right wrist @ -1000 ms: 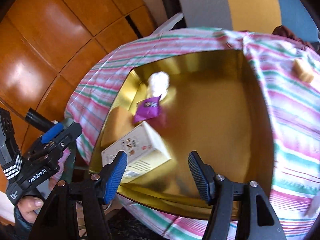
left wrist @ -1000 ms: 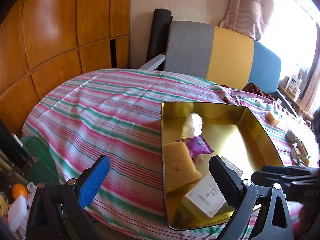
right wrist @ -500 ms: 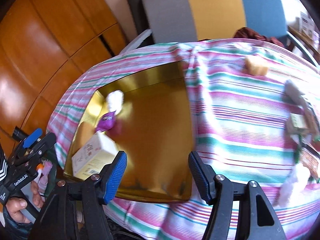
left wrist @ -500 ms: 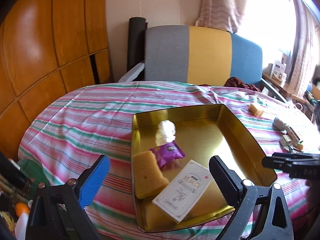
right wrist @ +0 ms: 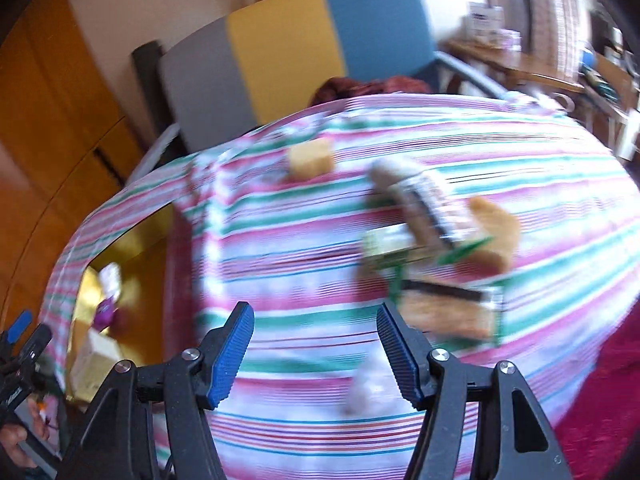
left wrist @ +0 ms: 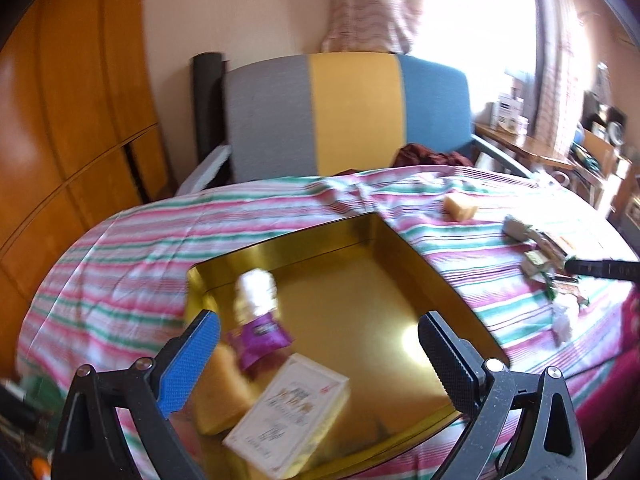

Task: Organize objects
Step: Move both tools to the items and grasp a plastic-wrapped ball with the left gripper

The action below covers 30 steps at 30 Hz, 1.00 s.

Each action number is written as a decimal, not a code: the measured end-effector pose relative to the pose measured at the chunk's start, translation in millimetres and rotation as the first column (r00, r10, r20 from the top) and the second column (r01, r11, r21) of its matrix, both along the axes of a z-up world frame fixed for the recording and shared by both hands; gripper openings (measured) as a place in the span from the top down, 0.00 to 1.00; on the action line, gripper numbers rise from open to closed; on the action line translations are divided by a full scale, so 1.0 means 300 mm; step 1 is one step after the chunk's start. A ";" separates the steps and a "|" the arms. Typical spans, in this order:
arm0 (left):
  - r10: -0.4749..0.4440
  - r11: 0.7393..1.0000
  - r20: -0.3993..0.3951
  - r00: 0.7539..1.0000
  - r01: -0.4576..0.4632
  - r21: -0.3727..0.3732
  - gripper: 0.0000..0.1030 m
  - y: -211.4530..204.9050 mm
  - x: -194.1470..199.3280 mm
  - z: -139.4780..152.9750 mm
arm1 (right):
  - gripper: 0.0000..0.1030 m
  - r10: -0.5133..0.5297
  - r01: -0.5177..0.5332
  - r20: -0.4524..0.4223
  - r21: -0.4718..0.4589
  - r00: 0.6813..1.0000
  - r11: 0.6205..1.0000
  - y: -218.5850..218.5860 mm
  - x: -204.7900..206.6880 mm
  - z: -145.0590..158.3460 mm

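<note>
A gold tin tray (left wrist: 436,280) lies on the striped tablecloth (left wrist: 132,248). It holds a white box (left wrist: 292,408), a yellow sponge (left wrist: 218,388), a purple packet (left wrist: 260,338) and a white wrapped piece (left wrist: 256,292). My left gripper (left wrist: 320,356) is open and empty above the tray's near edge. My right gripper (right wrist: 316,354) is open and empty over the cloth, near a blurred heap of snack packets (right wrist: 436,240) and a white crumpled piece (right wrist: 368,388). A yellow sponge block (right wrist: 312,158) lies farther back; it also shows in the left wrist view (left wrist: 460,208).
A grey, yellow and blue chair (left wrist: 348,116) stands behind the table. Wooden panelling (left wrist: 72,120) fills the left. A cluttered side table (left wrist: 560,152) stands by the window at right. The tray shows at the left of the right wrist view (right wrist: 132,264).
My right gripper has swung right, from over the tray to over the heap of packets. My left gripper's view has turned right and lifted a little. Both stay open.
</note>
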<state>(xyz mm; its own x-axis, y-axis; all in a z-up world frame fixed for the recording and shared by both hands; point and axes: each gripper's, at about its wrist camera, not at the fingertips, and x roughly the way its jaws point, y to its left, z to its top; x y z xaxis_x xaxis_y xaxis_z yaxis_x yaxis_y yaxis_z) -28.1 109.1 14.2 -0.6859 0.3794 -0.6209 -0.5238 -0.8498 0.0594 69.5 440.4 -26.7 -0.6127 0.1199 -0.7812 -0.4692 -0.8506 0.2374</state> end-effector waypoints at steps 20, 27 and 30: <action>-0.594 0.794 0.223 0.773 0.608 0.011 0.23 0.790 0.199 -0.156 | 0.37 -0.408 0.381 -0.086 -0.223 0.909 0.897 0.381 0.317 -0.063; -0.639 0.735 0.311 0.703 0.678 -0.021 0.38 0.959 0.260 -0.285 | 0.37 -0.386 0.355 -0.089 -0.252 0.918 0.900 0.385 0.320 -0.075; -0.593 0.757 0.389 0.705 0.653 -0.028 0.65 0.989 0.233 -0.362 | 0.37 -0.376 0.341 -0.091 -0.269 0.922 0.901 0.387 0.318 -0.081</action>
